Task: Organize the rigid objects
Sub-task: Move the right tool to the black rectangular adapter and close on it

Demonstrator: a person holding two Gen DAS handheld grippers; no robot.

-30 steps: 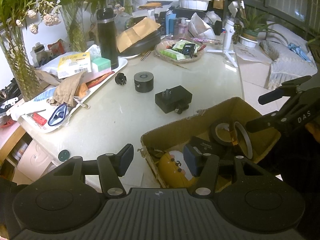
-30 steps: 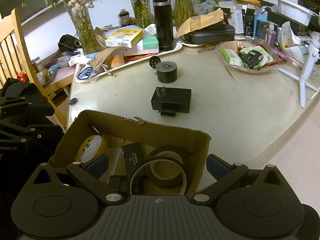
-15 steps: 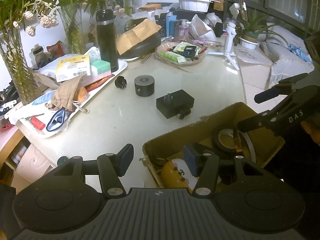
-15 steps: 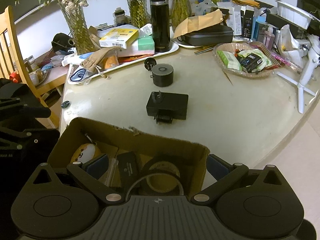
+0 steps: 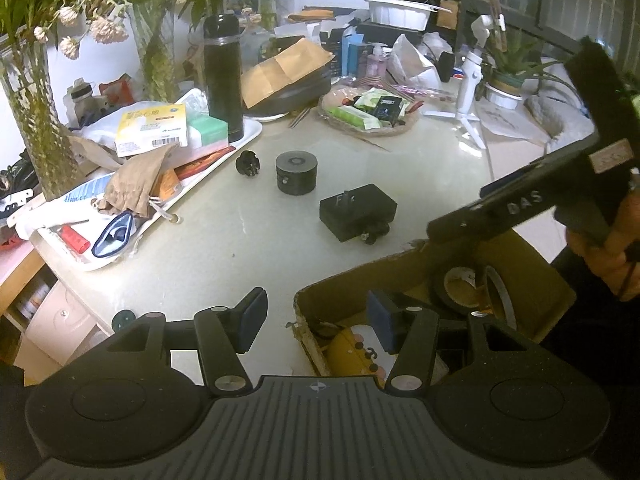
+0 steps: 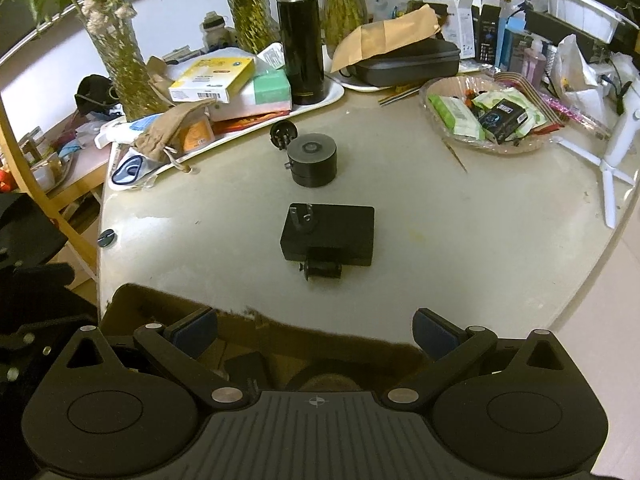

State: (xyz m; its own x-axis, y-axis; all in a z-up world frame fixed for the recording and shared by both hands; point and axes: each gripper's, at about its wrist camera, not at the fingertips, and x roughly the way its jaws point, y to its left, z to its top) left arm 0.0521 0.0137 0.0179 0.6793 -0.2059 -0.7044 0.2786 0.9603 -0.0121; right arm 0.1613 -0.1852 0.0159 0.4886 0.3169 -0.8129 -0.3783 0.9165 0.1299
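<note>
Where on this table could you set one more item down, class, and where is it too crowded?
Bare tabletop lies right of the black adapter, between the snack basket and the table's near edge. Another free patch lies between the adapter and the white tray. The tray, basket and back edge are crowded, and the cardboard box is filling up.

Desk's a mess tbh: black flask (image 6: pixel 300 36) standing on a white tray (image 6: pixel 256 130), yellow box (image 6: pixel 212 79) stacked beside it, snack basket (image 6: pixel 486 120) off right, vases (image 6: pixel 120 56) along the back

Soft daylight, dim shadowed foreground, strong fisheye bending at edges
</note>
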